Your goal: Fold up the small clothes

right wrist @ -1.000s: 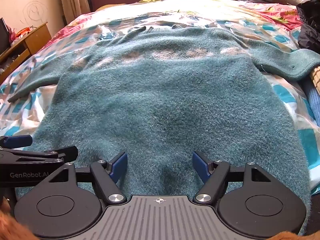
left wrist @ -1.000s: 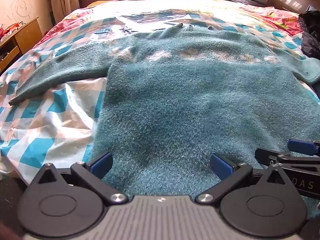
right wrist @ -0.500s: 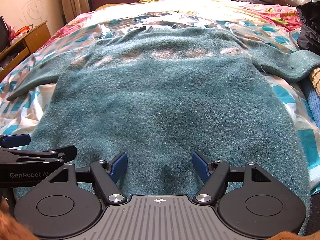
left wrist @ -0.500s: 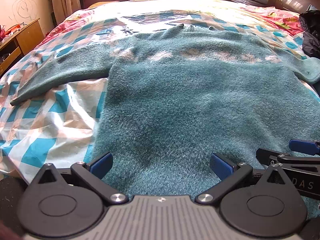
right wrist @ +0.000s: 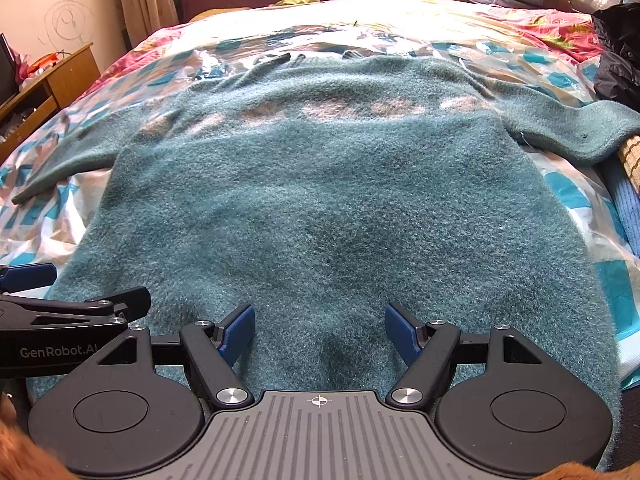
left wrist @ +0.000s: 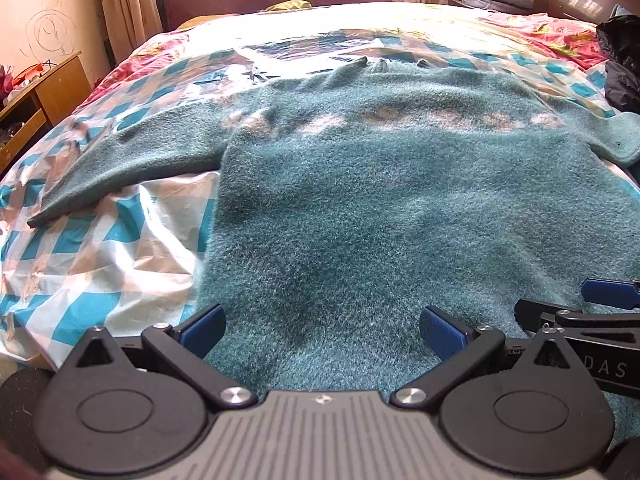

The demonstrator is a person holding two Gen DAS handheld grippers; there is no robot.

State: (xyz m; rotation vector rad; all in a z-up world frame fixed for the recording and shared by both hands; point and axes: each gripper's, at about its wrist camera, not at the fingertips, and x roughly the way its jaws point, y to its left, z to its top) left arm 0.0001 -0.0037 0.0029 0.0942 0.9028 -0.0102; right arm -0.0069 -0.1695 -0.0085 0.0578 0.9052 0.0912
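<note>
A fuzzy teal sweater (left wrist: 380,208) lies flat on the bed, back up, sleeves spread left (left wrist: 132,168) and right (right wrist: 572,128); it also fills the right wrist view (right wrist: 328,208). My left gripper (left wrist: 322,330) is open over the sweater's near hem at its left part. My right gripper (right wrist: 319,332) is open over the hem's middle. Both are empty. Each gripper shows at the edge of the other's view, the right one (left wrist: 576,320) and the left one (right wrist: 72,312).
The bed has a teal-and-white checked sheet (left wrist: 96,264) and a pink floral cover (left wrist: 552,36). A wooden side table (left wrist: 36,100) stands at the left. Dark clothes (left wrist: 620,64) lie at the right edge. A blue folded item (right wrist: 628,208) lies by the right sleeve.
Both grippers have drifted slightly; the view shifts a little. Jaws stay open, the sweater has not moved.
</note>
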